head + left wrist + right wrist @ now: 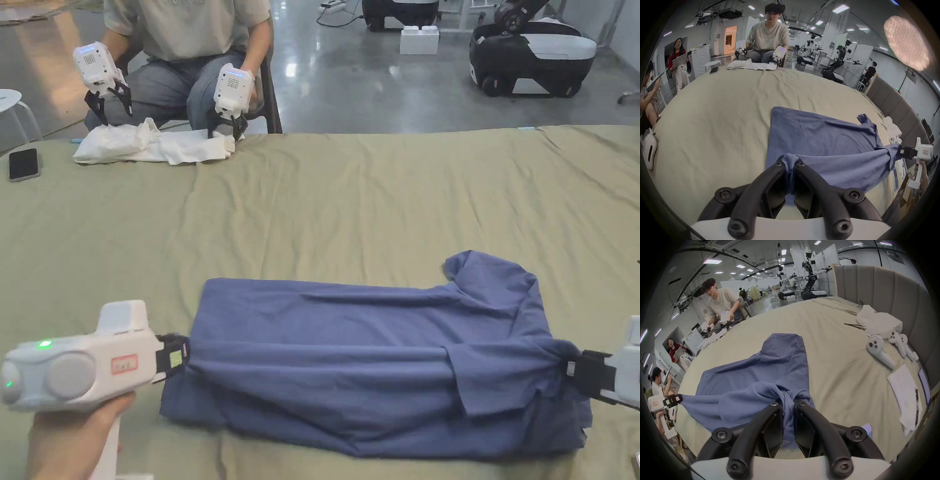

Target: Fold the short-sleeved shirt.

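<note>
Olive sheet-covered bed in robot lab, blue shirt lengthwise along near edge, collar rightward, left gripper and right gripper pinching opposite ends.

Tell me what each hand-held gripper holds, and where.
Both grip the blue shirt: left hand-held gripper at the hem end, right hand-held gripper at the shoulder end.

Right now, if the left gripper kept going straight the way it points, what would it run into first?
The blue shirt itself: the left gripper is shut on its left edge and points along the bed toward the right gripper, which grips the other end. Depth is hard to judge, but shirt cloth lies directly ahead.
</note>
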Available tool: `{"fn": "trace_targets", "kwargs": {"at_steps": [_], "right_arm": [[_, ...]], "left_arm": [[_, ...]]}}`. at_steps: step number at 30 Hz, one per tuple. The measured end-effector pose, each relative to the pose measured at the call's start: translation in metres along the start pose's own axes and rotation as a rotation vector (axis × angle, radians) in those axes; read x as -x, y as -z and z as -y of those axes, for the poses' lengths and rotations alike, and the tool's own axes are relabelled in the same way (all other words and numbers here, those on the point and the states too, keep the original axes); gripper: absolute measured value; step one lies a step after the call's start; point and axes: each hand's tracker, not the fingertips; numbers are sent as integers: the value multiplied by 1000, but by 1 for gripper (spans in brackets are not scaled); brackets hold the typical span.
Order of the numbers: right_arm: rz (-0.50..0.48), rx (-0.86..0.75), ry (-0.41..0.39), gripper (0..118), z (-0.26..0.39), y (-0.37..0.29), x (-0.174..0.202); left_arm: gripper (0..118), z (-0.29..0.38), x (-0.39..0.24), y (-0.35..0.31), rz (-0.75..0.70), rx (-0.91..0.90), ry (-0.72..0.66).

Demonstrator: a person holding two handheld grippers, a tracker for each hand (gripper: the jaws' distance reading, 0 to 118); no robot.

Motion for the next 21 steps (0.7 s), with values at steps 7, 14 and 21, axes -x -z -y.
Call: {"fn": "trace_targets", "kwargs": {"at_steps": [7, 14, 21], "right_arm": [[42, 106, 15, 27, -5, 56, 6], [-52, -131, -11, 67, 14, -9, 4], [-119, -358, -109, 61, 56, -107, 24]], "left_arm": [[34, -16, -9, 66, -92, 76, 0], [93, 8, -21, -31, -4, -261, 34], [88, 60, -53, -158, -26, -539, 207]]}}
